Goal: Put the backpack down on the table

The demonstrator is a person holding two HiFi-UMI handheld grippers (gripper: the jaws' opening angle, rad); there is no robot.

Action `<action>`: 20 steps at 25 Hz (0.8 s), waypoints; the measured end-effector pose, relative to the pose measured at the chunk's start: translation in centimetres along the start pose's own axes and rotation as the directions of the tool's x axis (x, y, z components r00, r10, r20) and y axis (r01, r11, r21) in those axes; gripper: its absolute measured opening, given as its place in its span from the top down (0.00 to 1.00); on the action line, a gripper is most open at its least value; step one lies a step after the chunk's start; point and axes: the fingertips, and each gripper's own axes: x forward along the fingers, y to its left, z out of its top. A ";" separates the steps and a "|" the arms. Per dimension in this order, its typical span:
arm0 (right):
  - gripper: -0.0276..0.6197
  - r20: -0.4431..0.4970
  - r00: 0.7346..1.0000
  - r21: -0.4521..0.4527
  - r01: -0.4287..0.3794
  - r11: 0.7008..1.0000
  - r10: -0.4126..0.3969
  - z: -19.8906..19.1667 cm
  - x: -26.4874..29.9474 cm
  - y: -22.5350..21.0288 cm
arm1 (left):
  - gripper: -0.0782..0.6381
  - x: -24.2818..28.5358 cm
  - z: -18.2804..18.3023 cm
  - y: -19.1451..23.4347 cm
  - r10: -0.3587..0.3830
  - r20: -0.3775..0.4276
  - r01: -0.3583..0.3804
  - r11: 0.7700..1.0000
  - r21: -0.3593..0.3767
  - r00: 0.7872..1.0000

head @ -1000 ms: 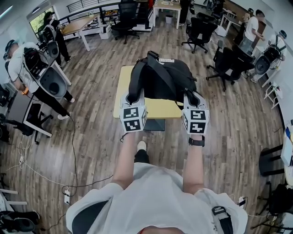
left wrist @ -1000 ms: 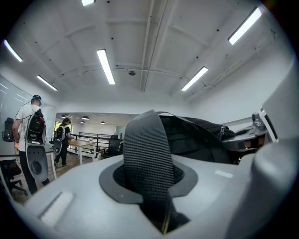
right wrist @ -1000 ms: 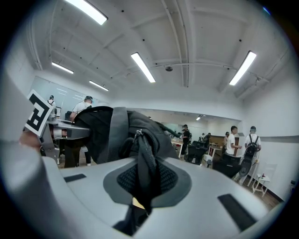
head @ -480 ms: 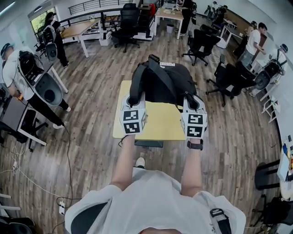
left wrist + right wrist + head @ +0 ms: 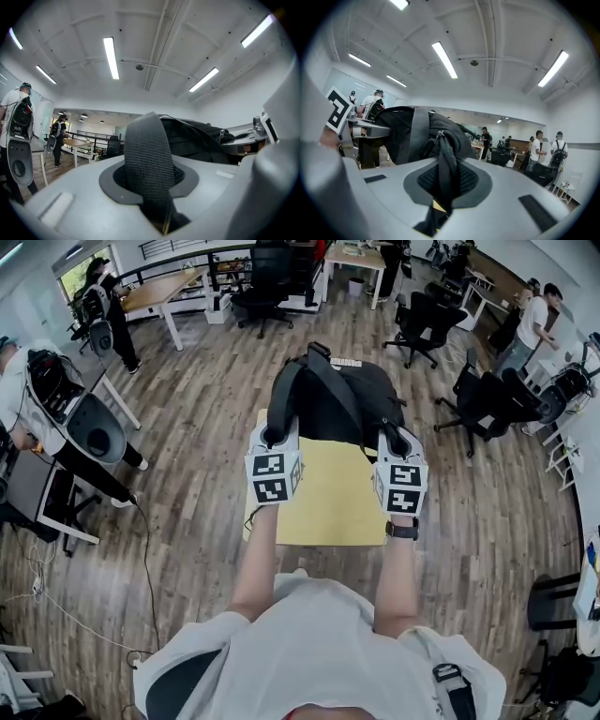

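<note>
I see a big room with a wood floor [image 5: 187, 437]. Close to me, in the head view, is a yellow table [image 5: 319, 512], and my two arms reach out over it. The left gripper [image 5: 273, 437] and the right gripper [image 5: 396, 442] are side by side. The black backpack [image 5: 337, 399] hangs between them, over the far end of the table. I cannot tell if it touches the top.

Only the gripper views show the grip. In the left gripper view the jaws are a little apart and pinch a wide woven strap [image 5: 147, 154]. In the right gripper view the jaws are almost together and pinch a thin black fold [image 5: 443, 159] by the zipper. These views also show long ceiling lights [image 5: 111, 57], which the head view does not. Far off, the head view shows black chairs [image 5: 417, 315] and people [image 5: 534, 320].
</note>
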 end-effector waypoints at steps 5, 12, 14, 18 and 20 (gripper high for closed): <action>0.92 0.005 1.000 0.018 0.018 1.000 -0.018 -0.6 2.9 1.2 | 0.75 2.3 -0.9 2.4 -0.016 0.009 0.016 1.000 -0.004 1.000; 0.92 -0.059 0.998 0.044 0.035 0.998 -0.032 -3.2 4.6 1.6 | 0.75 4.4 -4.1 3.2 -0.060 -0.051 0.058 0.998 -0.025 0.997; 0.92 -0.061 0.998 0.049 0.039 0.998 -0.036 -3.6 5.0 1.4 | 0.75 4.9 -4.3 3.1 -0.061 -0.050 0.060 0.998 -0.020 0.997; 0.92 -0.073 0.997 0.063 0.037 0.997 -0.033 -4.5 6.0 0.2 | 0.75 6.5 -4.8 2.5 -0.070 -0.057 0.069 0.997 -0.014 0.996; 0.92 -0.081 0.996 0.070 0.032 0.997 -0.027 -5.0 6.7 0.0 | 0.75 7.4 -5.2 2.5 -0.067 -0.066 0.066 0.998 -0.016 0.996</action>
